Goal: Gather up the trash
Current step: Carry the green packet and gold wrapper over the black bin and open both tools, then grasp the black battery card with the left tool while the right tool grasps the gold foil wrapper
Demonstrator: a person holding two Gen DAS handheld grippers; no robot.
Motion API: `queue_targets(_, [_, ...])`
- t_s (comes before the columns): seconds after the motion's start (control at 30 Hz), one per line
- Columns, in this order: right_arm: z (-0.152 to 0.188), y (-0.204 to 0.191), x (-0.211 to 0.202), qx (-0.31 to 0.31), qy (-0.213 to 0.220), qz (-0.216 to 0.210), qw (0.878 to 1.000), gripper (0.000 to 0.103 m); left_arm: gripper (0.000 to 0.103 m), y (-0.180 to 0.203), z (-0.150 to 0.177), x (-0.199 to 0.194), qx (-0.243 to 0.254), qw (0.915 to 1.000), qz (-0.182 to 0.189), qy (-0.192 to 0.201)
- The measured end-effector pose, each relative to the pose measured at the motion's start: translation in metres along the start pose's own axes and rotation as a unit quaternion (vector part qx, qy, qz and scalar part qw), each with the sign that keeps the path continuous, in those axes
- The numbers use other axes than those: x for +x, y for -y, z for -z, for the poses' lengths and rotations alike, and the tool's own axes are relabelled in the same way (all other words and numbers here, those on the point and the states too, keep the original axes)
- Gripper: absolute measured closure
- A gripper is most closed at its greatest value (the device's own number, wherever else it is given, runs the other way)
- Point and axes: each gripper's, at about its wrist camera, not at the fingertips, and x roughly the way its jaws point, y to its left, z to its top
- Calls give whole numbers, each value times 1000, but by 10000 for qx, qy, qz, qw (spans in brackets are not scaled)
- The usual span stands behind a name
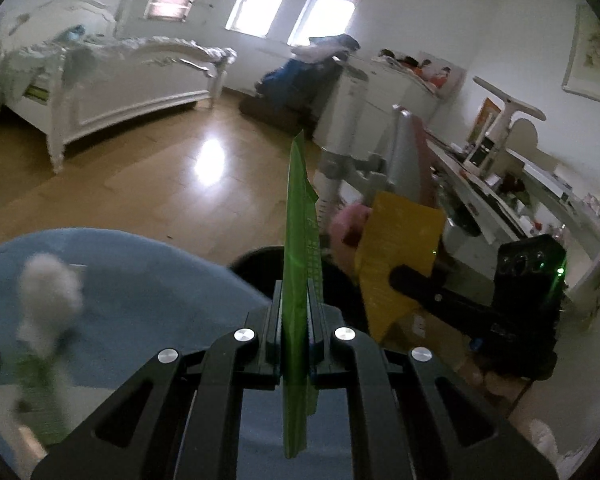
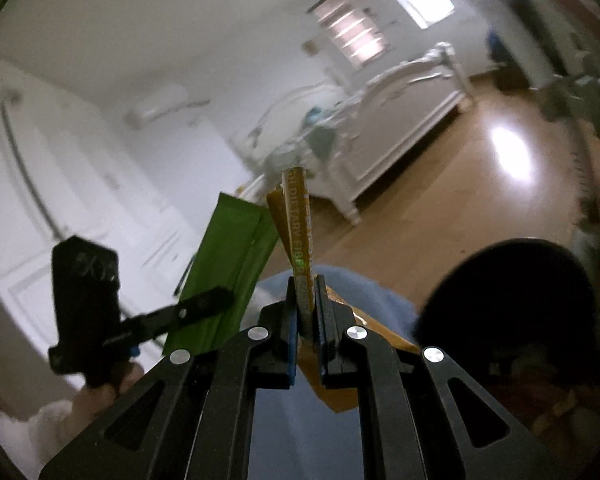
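My left gripper (image 1: 296, 300) is shut on a flat green wrapper (image 1: 298, 240), held edge-on and upright. My right gripper (image 2: 306, 296) is shut on a yellow-orange wrapper (image 2: 298, 224) printed "dietary fiber". Each gripper shows in the other's view: the right one holds the yellow wrapper (image 1: 396, 248) to my right, the left one holds the green wrapper (image 2: 228, 264) to my left. A black round bin (image 2: 512, 304) sits low on the right; its rim (image 1: 260, 264) also shows just beyond the left fingers. Both wrappers hang above a blue round surface (image 1: 140, 292).
A white fluffy object (image 1: 48, 292) stands blurred on the blue surface at left. A white bed (image 1: 112, 80) is across the wooden floor (image 1: 180, 184). A cluttered desk (image 1: 512, 200) with a chair (image 1: 404, 160) runs along the right wall.
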Motion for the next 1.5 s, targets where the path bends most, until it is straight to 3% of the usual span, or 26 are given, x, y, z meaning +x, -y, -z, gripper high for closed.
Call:
queue_targets(0.33, [7, 94, 1, 673, 163, 626, 9956, 94, 93, 27, 7, 85, -164, 9985, 269, -442])
queue_targets(0.6, [14, 122, 14, 791, 95, 772, 9938, 94, 93, 22, 10, 119, -180, 9969, 273, -722])
queue_targets(0.67, [11, 126, 16, 813, 105, 862, 9929, 93, 89, 26, 8, 126, -58, 9969, 215, -759])
queue_targets(0.7, [10, 128, 16, 811, 105, 932, 9923, 80, 85, 30, 8, 130, 29, 9969, 110, -783])
queue_targets(0.73, [7, 127, 16, 803, 119, 993, 9917, 59, 64, 33, 6, 132, 109, 9968, -5, -788])
queue_targets(0.77, [6, 128, 15, 799, 162, 1069, 9909, 47, 30, 33, 5, 132, 126, 9970, -72, -755])
queue_targets(0.8, [5, 128, 13, 813, 233, 1150, 9898, 29, 18, 33, 5, 128, 119, 9979, -131, -624])
queue_targets(0.83, [6, 127, 11, 805, 269, 1168, 9895, 27, 12, 33, 4, 123, 131, 9987, -150, -475])
queue_targets(1.07, [5, 110, 6, 626, 266, 1207, 9904, 27, 12, 29, 3, 83, 318, 9991, -135, -244])
queue_targets(1.27, [6, 56, 12, 237, 123, 993, 9947, 26, 12, -2, 14, 28, 33, 9993, -366, -57])
queue_targets(1.5, [12, -30, 44, -378, -321, 498, 9975, 25, 12, -69, 34, -58, -446, 9939, -994, 184])
